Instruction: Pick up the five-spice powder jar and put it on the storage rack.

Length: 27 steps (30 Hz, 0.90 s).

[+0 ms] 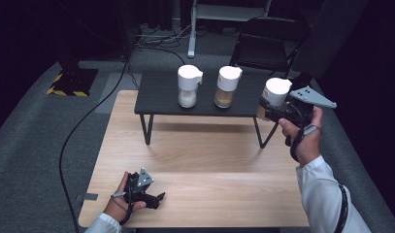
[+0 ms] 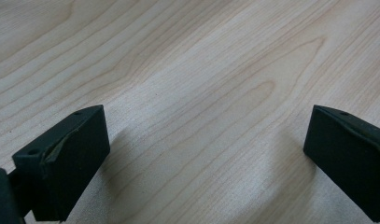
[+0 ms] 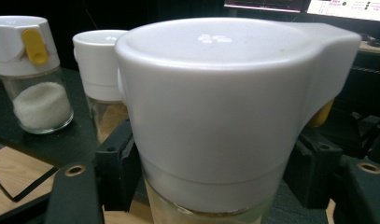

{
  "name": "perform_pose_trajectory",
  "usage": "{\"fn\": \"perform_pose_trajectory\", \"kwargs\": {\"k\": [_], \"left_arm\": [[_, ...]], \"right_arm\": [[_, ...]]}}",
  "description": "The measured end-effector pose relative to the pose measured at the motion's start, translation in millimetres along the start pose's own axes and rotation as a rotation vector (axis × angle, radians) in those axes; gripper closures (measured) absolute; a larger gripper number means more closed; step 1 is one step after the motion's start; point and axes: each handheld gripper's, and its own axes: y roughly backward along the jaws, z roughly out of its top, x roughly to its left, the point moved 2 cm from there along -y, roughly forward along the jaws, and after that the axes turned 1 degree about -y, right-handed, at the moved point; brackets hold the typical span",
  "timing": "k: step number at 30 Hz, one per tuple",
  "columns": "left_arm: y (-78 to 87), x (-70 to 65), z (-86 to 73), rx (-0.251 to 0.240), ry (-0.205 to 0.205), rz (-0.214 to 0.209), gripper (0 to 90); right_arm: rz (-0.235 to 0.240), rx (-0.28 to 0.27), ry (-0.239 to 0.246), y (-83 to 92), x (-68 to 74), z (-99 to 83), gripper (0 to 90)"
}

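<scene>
Shaker point(image 1: 276, 92) clamped in right gripper point(image 1: 270, 109) jaws, lifted off far shelf point(image 1: 161, 94), placement pending; left gripper point(image 1: 154, 198) jaws apart, idle.

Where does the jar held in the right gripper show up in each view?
High view: held jar at right, beside the black shelf.
Left gripper view: wooden tabletop between open jaws, no jar.
Right gripper view: jar centre, close up.
Shared landmark: sugar jar on the shelf.
</scene>
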Motion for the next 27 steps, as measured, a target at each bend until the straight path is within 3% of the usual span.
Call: {"fn": "perform_pose_trajectory", "kwargs": {"k": [27], "left_arm": [[0.0,0.0,0.0,0.000,0.001,0.000,0.2]], "right_arm": [[-0.046,0.005,-0.036,-40.8,-1.4,17.9,29.9]]}}
